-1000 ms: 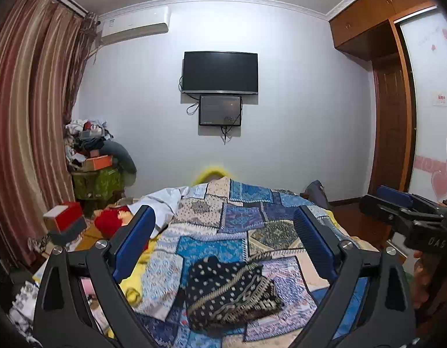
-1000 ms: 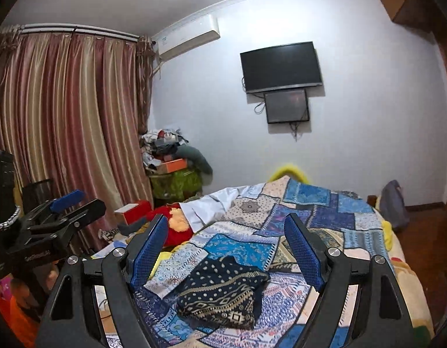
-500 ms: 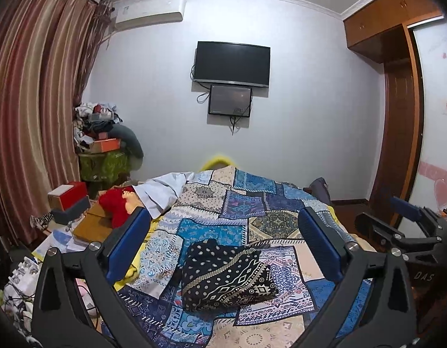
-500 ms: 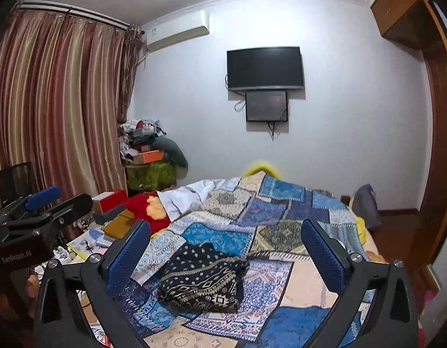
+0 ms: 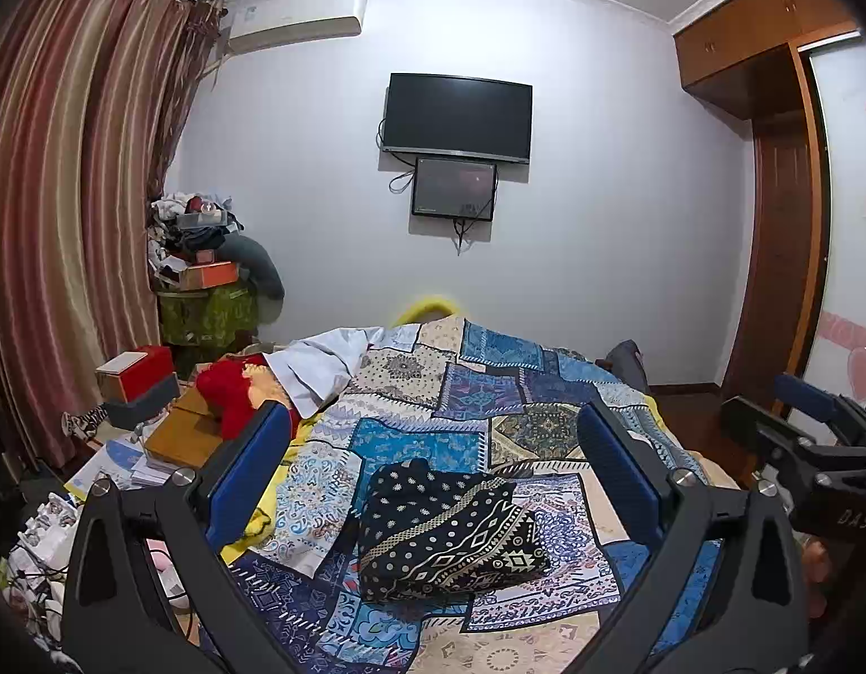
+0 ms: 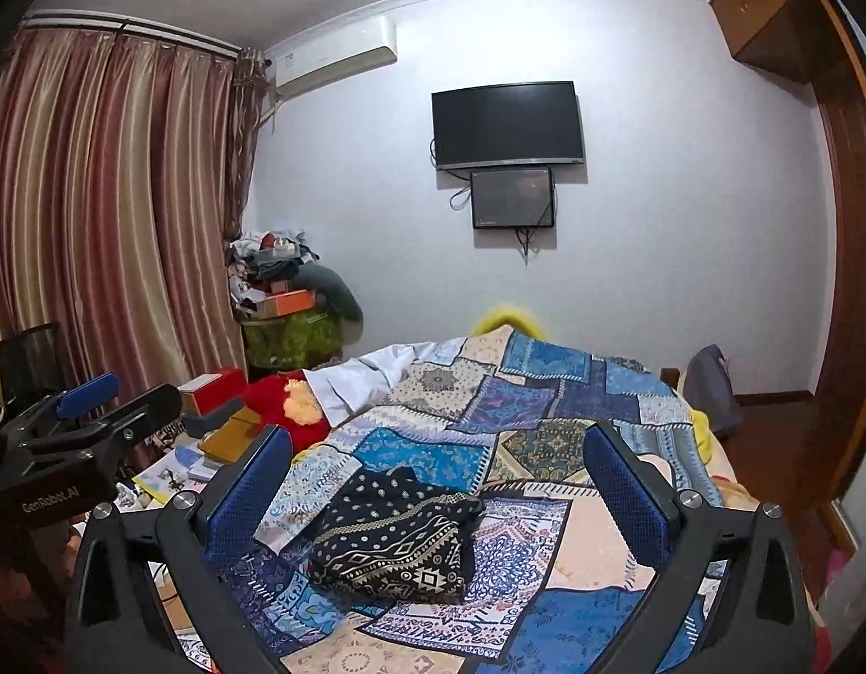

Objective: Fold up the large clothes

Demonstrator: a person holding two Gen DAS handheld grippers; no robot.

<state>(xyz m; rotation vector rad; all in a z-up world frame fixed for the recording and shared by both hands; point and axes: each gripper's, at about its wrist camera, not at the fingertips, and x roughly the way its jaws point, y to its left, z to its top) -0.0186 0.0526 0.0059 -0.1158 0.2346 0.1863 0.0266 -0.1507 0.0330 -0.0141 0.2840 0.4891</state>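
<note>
A folded black garment with white dots and geometric bands (image 5: pixel 447 533) lies on the patchwork bedspread (image 5: pixel 489 393); it also shows in the right wrist view (image 6: pixel 396 545). My left gripper (image 5: pixel 433 483) is open and empty, held above and in front of the garment. My right gripper (image 6: pixel 441 494) is open and empty, also held back from the garment. Each gripper shows in the other's view: the right one (image 5: pixel 809 438) at the right edge, the left one (image 6: pixel 79 421) at the left edge.
A white cloth (image 5: pixel 320 365) and a red plush toy (image 5: pixel 231 393) lie at the bed's left side. Boxes and clutter (image 5: pixel 141 387) stand left of the bed by the curtains (image 5: pixel 68 224). A wardrobe (image 5: pixel 781 224) is at the right.
Both grippers have pulled back and risen a little from the bed, so the folded garment sits lower and nearer in both views. Both stayed open.
</note>
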